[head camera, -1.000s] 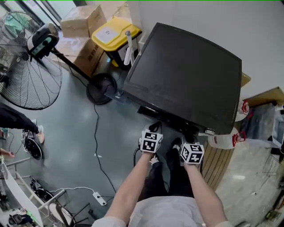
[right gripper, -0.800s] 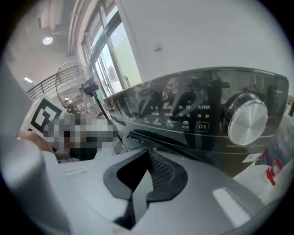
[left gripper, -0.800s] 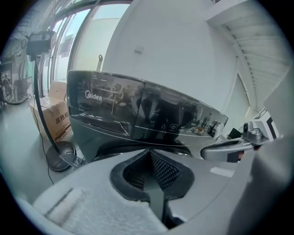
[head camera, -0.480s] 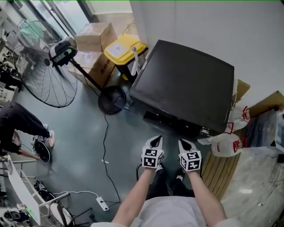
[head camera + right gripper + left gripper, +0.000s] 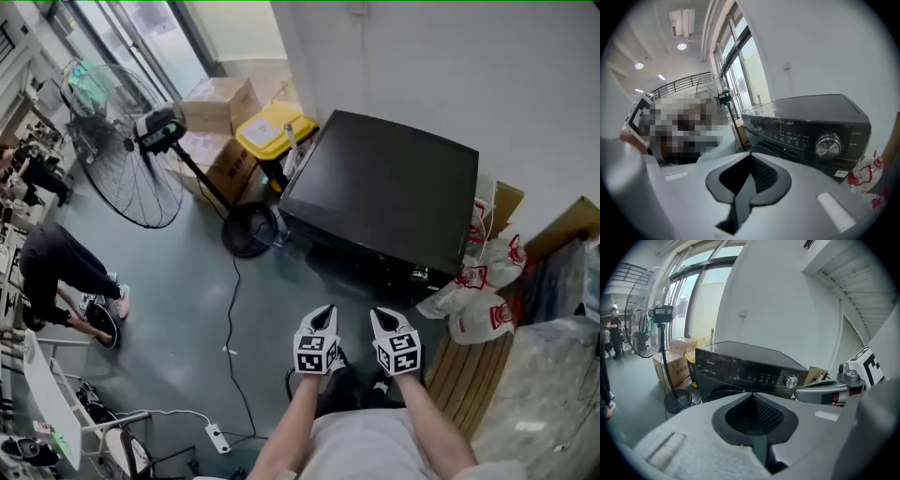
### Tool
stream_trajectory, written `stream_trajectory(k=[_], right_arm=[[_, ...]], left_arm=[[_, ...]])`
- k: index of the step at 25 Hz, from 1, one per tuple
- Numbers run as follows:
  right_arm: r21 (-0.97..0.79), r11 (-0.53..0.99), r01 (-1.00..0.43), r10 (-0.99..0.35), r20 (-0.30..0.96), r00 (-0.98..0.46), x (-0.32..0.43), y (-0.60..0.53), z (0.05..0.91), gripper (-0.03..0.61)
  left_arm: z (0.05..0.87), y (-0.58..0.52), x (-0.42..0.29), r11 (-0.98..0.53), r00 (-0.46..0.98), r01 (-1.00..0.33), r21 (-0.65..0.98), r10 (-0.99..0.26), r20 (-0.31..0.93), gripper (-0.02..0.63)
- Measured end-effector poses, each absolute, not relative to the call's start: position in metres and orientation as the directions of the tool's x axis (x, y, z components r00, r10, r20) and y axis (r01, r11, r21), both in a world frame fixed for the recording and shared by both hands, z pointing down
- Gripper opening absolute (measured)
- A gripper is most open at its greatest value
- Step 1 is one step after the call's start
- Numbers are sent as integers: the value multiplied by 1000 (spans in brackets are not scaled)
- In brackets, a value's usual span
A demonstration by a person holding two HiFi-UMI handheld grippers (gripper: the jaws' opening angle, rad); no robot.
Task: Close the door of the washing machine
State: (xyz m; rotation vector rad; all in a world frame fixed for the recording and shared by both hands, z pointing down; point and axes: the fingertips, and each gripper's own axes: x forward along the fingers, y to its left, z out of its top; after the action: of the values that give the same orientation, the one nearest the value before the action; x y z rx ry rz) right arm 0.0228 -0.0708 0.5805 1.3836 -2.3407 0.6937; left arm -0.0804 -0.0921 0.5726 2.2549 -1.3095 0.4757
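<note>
My left gripper (image 5: 324, 312) and right gripper (image 5: 379, 317) are closed, empty, held clear of the washing machine (image 5: 384, 187) against the wall (image 5: 422, 66); its door is hidden; I'd push it squarely with closed tips until flush.

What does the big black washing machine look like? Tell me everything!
The glossy black box-shaped washing machine stands on the grey floor by the white wall. Its front panel has small pale symbols and a round silver knob at the right end. The door is mostly hidden, so I cannot tell if it is shut.
</note>
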Motion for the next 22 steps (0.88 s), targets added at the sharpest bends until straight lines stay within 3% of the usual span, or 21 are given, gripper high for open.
stream_trajectory(k=[22], right_arm=[[-189,524,-830,-695,469,-545,61,0,549,2]], left_arm=[[542,-24,-36,-402,428,-901,160,-773,468,-2]])
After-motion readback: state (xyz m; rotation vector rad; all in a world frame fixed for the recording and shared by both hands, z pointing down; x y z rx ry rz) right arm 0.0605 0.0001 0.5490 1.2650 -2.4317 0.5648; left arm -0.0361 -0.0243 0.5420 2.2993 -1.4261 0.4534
